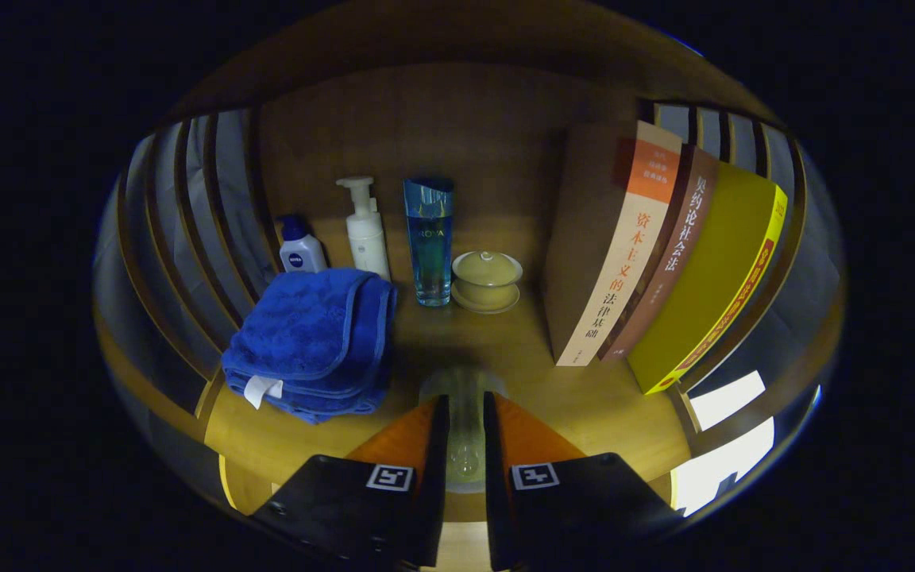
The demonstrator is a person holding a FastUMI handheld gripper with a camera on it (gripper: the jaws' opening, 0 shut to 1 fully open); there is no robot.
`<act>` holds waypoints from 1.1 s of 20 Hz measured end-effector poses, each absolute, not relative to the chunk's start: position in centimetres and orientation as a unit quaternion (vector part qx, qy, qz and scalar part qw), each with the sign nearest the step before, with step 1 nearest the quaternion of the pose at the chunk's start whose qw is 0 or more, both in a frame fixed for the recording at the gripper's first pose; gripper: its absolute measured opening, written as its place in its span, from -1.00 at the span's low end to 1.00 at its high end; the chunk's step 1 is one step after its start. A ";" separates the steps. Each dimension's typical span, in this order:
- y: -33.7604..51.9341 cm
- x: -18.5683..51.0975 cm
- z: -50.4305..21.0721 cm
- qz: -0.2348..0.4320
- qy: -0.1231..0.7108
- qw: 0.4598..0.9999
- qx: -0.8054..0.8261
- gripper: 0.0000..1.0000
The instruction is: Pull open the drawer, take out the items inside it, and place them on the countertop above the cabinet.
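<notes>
My gripper [465, 401] is held just above the wooden countertop [584, 397]. Its two orange-and-black fingers [426, 433] stand close together, shut on a clear glass piece [461, 388] that pokes out ahead of the tips. Its lower part is hidden between the fingers, and I cannot tell if it touches the wood. Beyond it on the countertop stand a tall blue bottle [429, 242], a white pump bottle [365, 230] and a small blue-capped bottle [301, 248]. A folded blue towel [310, 342] lies ahead and to the left. A yellow lidded cup on a saucer [487, 278] sits beside the blue bottle.
Three books [640, 246] lean together ahead on the right, the nearest with a yellow cover [712, 286]. Slatted wooden side walls [187, 222] close in the shelf on both sides, with a wooden back panel [442, 127] behind. Bare wood lies between the towel and the books.
</notes>
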State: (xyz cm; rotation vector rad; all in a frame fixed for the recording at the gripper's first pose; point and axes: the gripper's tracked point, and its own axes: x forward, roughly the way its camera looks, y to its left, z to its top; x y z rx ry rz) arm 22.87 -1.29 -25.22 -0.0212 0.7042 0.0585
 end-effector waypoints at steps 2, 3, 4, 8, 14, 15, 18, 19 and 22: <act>-1.4 22.7 -24.6 0.024 0.334 0.942 -0.011 -0.28; -1.2 22.4 -24.3 0.025 0.329 0.944 -0.009 -0.18; -1.3 22.0 -23.9 0.024 0.324 0.946 -0.010 -0.03; -1.3 20.4 -21.6 0.015 0.284 0.959 -0.019 0.64; -0.8 15.9 -17.0 0.014 0.226 0.974 -0.001 0.98; -0.9 15.1 -16.4 0.014 0.215 0.977 -0.004 0.99; -1.4 11.4 -14.9 0.009 0.184 0.983 -0.011 0.98; -1.6 10.2 -14.6 0.007 0.176 0.984 -0.010 0.98; -2.5 6.3 -14.2 -0.006 0.160 0.987 -0.007 0.98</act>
